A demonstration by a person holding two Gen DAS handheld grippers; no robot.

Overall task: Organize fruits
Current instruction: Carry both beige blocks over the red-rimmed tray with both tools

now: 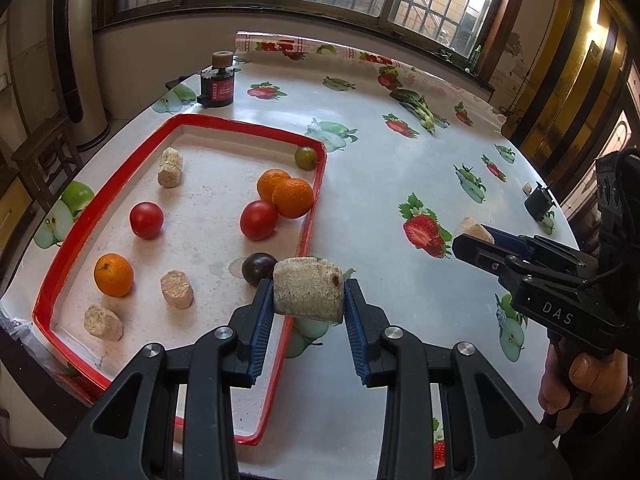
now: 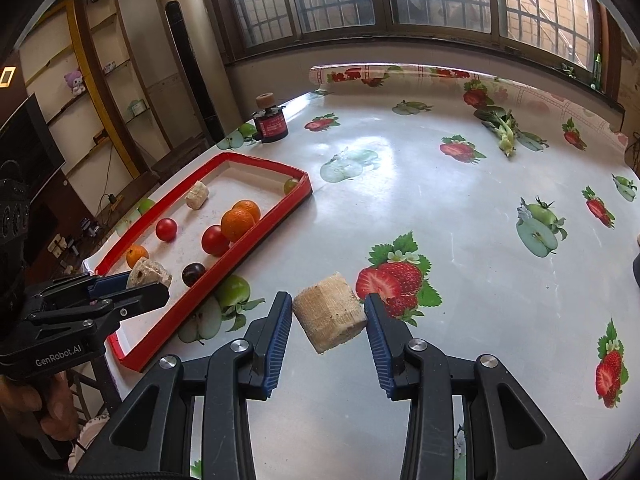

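My left gripper point(image 1: 308, 295) is shut on a beige cut chunk point(image 1: 308, 290) and holds it above the right rim of the red-rimmed tray point(image 1: 310, 224). The tray holds several oranges point(image 1: 292, 197), tomatoes point(image 1: 258, 219), a dark plum point(image 1: 258, 269), a green plum point(image 1: 306, 158) and several beige chunks point(image 1: 176, 289). My right gripper point(image 2: 328, 314) is shut on another beige chunk point(image 2: 330, 312), above the table right of the tray point(image 2: 256, 240). The left gripper point(image 2: 136, 280) also shows in the right wrist view, and the right gripper point(image 1: 476, 236) in the left wrist view.
The table point(image 1: 380, 184) has a white cloth printed with strawberries and apples. A black and red cylinder point(image 1: 217, 82) stands at the back left by the tray. A leafy green vegetable point(image 1: 416, 108) lies at the back right. A small black object point(image 1: 538, 202) sits near the right edge.
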